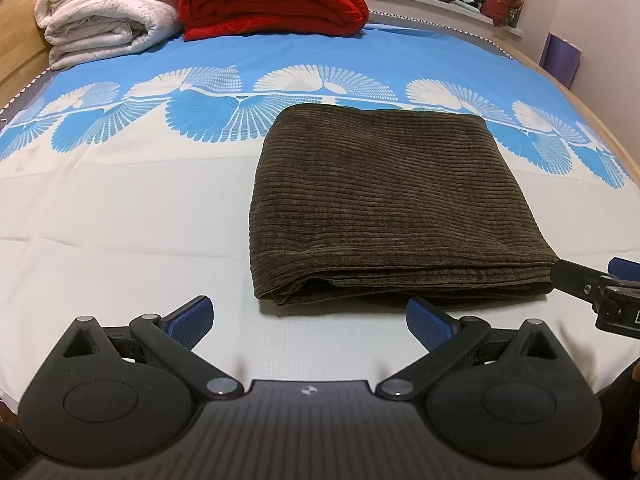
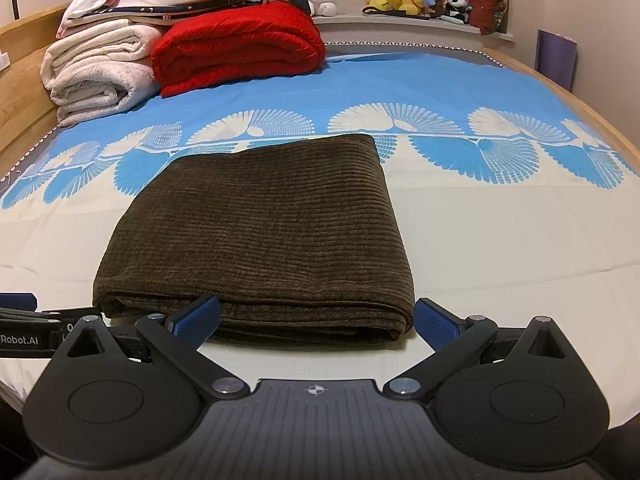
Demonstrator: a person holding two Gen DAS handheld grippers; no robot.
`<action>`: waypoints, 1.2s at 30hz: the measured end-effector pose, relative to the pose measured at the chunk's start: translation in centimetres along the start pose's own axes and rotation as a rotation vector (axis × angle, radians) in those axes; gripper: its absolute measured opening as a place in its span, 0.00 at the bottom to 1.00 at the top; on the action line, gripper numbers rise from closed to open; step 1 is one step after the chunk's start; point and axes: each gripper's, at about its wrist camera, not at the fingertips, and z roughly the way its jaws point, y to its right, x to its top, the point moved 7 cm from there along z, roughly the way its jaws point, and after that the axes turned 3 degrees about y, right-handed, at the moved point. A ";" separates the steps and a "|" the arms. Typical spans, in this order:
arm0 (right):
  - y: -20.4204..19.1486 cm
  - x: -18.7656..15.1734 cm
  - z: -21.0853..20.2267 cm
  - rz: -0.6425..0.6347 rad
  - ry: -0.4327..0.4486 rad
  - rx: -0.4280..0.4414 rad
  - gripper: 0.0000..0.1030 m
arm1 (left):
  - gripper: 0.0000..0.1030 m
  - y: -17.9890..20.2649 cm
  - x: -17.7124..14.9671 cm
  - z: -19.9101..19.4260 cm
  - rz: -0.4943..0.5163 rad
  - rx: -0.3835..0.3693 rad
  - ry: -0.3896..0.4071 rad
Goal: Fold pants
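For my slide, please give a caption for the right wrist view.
Open right tongs at the near edge of folded brown pants on the bed.

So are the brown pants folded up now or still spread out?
Folded. The brown pants lie as a compact rectangle on the bed sheet, stacked layers showing at the near edge; neither open gripper holds them.

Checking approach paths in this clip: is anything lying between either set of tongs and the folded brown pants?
Nothing visible. Only bare sheet separates the open left tongs and open right tongs from the pants.
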 end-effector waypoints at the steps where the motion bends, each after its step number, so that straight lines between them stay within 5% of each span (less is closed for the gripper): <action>1: 0.0 0.0 0.0 0.000 0.001 0.000 0.99 | 1.00 0.0 0.0 0.0 0.000 0.001 0.000; 36: -0.3 0.2 0.1 -0.001 0.000 0.001 0.99 | 1.00 -0.1 0.0 -0.2 0.017 -0.015 0.008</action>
